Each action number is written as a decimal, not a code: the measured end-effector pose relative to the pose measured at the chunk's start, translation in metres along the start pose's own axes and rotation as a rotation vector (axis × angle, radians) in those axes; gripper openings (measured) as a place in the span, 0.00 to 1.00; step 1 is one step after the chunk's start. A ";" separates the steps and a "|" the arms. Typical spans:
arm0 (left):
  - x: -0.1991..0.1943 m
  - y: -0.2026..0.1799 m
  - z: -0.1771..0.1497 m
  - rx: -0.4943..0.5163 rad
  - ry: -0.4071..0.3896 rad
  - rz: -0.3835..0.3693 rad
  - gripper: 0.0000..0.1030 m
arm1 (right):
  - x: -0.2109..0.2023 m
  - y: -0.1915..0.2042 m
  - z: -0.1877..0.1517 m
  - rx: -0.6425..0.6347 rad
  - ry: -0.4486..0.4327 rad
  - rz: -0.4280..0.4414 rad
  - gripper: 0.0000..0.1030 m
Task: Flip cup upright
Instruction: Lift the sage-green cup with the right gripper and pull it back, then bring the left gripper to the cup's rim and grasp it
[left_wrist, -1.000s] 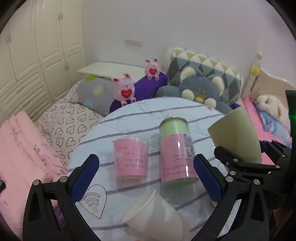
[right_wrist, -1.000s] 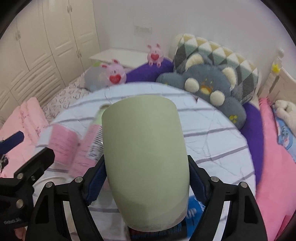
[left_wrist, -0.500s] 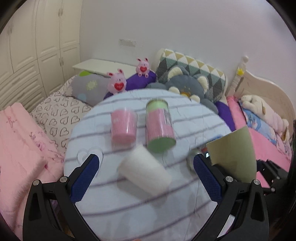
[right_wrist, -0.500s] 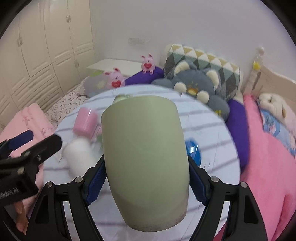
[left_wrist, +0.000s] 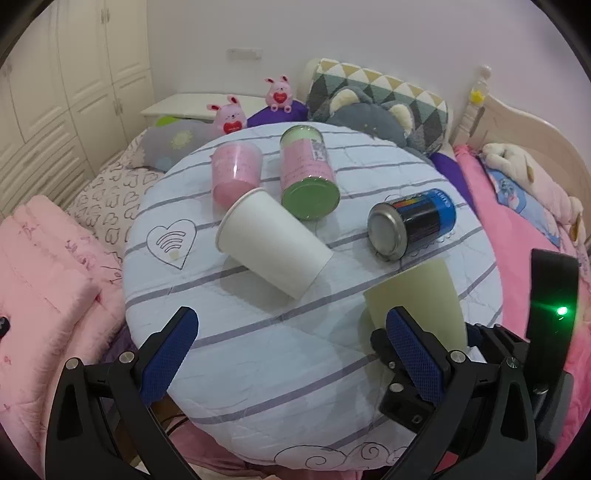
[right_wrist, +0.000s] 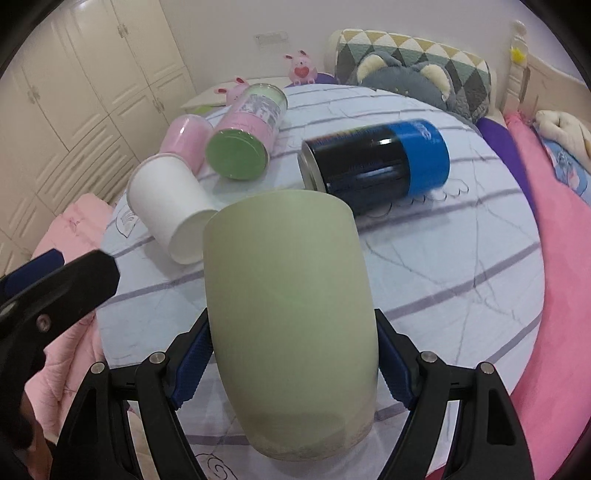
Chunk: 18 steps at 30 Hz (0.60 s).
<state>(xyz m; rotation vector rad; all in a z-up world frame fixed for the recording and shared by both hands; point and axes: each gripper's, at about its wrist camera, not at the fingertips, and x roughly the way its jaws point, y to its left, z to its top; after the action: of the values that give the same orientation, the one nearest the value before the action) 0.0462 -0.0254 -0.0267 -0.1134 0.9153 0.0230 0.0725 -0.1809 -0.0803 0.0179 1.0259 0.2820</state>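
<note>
My right gripper (right_wrist: 291, 365) is shut on a pale green cup (right_wrist: 291, 310), held above the near edge of the round table (right_wrist: 461, 266) with its rim pointing away from the camera. The green cup also shows in the left wrist view (left_wrist: 417, 295), with the right gripper (left_wrist: 476, 354) under it. A white paper cup (left_wrist: 271, 247) lies on its side mid-table, its open mouth to the far left; it also shows in the right wrist view (right_wrist: 168, 206). My left gripper (left_wrist: 291, 354) is open and empty above the table's near edge.
A pink cup (left_wrist: 236, 173), a pink and green canister (left_wrist: 308, 175) on its side and a blue and black can (left_wrist: 413, 223) on its side lie on the striped table (left_wrist: 229, 332). Beds with pillows and plush toys (left_wrist: 369, 114) surround it. Wardrobes (left_wrist: 55, 92) stand on the left.
Both grippers have pulled back and risen, so the whole table now shows. The green cup stays gripped in my right gripper. The white cup has not moved.
</note>
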 end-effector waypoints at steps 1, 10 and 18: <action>0.002 -0.001 -0.001 0.000 0.007 0.005 1.00 | 0.001 -0.002 -0.001 0.005 -0.001 0.005 0.78; 0.004 -0.003 -0.004 -0.024 0.030 -0.017 1.00 | -0.019 -0.007 -0.003 0.019 -0.059 0.058 0.81; 0.003 -0.007 -0.003 -0.034 0.033 -0.037 1.00 | -0.056 -0.023 -0.015 0.025 -0.138 0.007 0.82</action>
<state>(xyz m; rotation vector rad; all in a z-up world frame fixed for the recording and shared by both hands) 0.0464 -0.0330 -0.0301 -0.1625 0.9457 0.0024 0.0373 -0.2182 -0.0444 0.0634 0.8921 0.2707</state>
